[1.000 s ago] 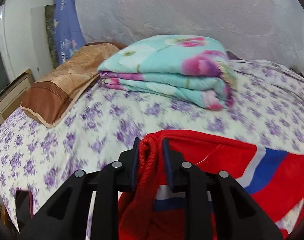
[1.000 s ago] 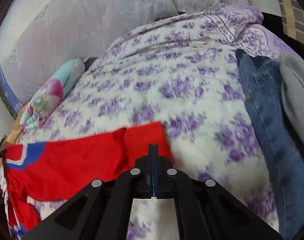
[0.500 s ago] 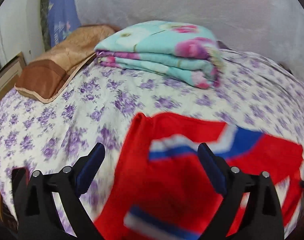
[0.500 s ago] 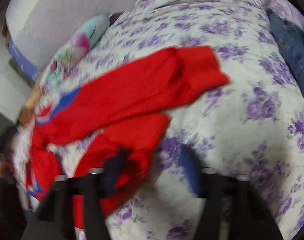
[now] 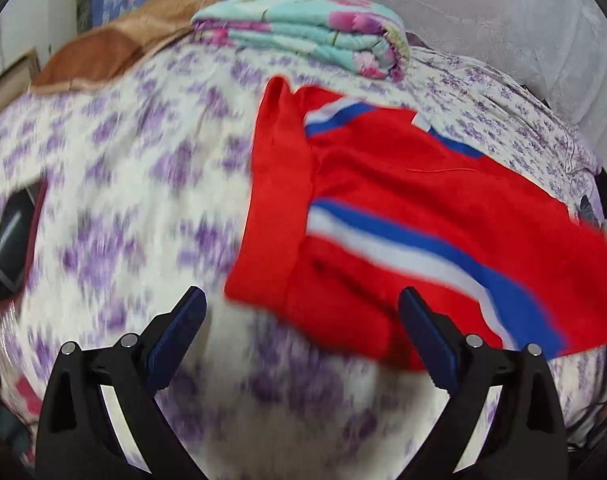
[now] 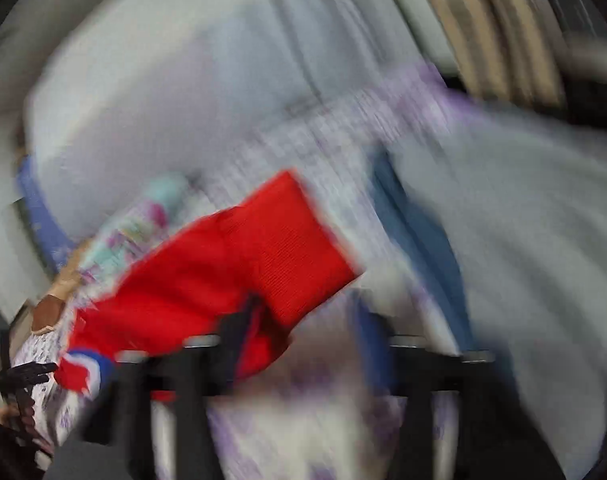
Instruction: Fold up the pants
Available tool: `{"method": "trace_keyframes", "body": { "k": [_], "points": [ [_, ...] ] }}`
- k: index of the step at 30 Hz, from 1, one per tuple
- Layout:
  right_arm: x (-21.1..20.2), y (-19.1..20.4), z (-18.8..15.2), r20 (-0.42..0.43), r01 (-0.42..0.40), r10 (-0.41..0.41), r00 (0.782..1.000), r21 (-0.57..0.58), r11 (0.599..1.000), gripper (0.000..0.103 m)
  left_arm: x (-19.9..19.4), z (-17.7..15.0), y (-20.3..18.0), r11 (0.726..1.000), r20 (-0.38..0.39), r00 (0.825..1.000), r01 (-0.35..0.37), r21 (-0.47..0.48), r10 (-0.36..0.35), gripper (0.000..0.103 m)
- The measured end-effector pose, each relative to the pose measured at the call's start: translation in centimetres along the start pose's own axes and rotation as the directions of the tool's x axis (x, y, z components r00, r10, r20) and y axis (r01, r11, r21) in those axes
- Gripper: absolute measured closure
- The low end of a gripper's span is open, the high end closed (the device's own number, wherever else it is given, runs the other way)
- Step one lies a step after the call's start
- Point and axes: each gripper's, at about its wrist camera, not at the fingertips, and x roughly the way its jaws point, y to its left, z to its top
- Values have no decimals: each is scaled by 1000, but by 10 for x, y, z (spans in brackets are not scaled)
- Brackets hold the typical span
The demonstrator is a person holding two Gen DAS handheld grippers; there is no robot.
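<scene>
The red pants [image 5: 403, 216] with blue and white stripes lie on the purple-flowered bed sheet [image 5: 135, 184], waistband toward the left. My left gripper [image 5: 301, 332] is open and empty, just in front of the near edge of the pants. In the right wrist view, blurred by motion, the red pant legs [image 6: 239, 264] stretch toward the left. My right gripper [image 6: 307, 340] is open, its left finger at the edge of the red cloth.
A folded teal floral quilt [image 5: 315, 36] and a brown pillow [image 5: 115, 48] lie at the back of the bed. A dark phone or tablet [image 5: 11, 240] lies at the left. Blue jeans [image 6: 419, 236] and grey cloth [image 6: 523, 240] lie at the right.
Both grippers have opened and let go of the red pants, which now lie on the bed. The left gripper has drawn back; the right one is swinging fast.
</scene>
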Motion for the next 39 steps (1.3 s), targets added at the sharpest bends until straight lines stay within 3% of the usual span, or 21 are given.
{"method": "trace_keyframes", "body": {
  "k": [2,3,5,8,12,13,14,15,18,20,21,23,24,28,29,31,32,34,39],
  "points": [
    [14,-33,-26,-114,1,15,993,139,990,43,0,-9,7,999,-24,999,26,-35,-27,9],
    [15,-41,-32,-109,-14,33,994,171,985,43,1,-11,8,998,-36,999,35,-46,-36,9],
    [12,-41,-32,-77,-26,39,996,166,986,42,6,-15,14,994,-65,996,59,-95,-66,9],
    [19,-33,-30,-70,-49,60,996,154,987,32,15,-14,11,985,-71,990,114,-131,-124,7],
    [36,-24,-25,-92,-66,80,993,144,987,30,33,-11,-2,979,-52,990,120,-167,-130,5],
    [39,-22,-24,-94,-68,81,992,138,988,36,33,-11,-5,977,-36,991,119,-176,-127,5],
    [45,-18,-22,-103,-71,85,991,132,989,65,33,-11,-10,976,-19,991,123,-181,-129,6],
    [53,-17,-22,-139,-99,117,983,132,986,78,33,-11,-13,975,-11,991,131,-178,-136,11],
    [59,-21,-23,-153,-115,140,978,164,980,82,29,-11,-18,976,-2,991,133,-175,-136,36],
    [60,-22,-23,-150,-126,151,977,165,978,82,22,-11,-12,968,9,989,144,-205,-145,42],
    [59,-23,-22,-149,-129,154,977,165,978,82,19,-12,-7,965,14,990,141,-221,-142,42],
    [61,-23,-23,-152,-125,150,977,162,979,82,16,-13,3,958,19,993,118,-260,-117,28],
    [63,-22,-23,-152,-124,149,977,161,979,82,16,-14,7,953,24,993,121,-276,-119,17],
    [65,-18,-23,-145,-109,128,981,135,985,82,29,-6,8,939,41,989,149,-309,-144,14],
    [65,-17,-23,-145,-105,123,982,128,986,82,34,-3,3,949,47,992,130,-288,-121,16],
    [64,-17,-22,-145,-107,126,981,127,986,83,38,-1,-3,954,61,995,99,-283,-85,55],
    [64,-18,-22,-146,-112,131,980,131,985,84,39,-1,-7,953,60,993,115,-279,-102,61],
    [62,-21,-20,-145,-123,143,979,142,982,84,32,-1,-11,955,98,988,138,-263,-116,85],
    [43,-12,-1,-92,-153,165,982,118,981,86,-6,4,-5,953,161,978,169,-253,-131,86]
  ]
}}
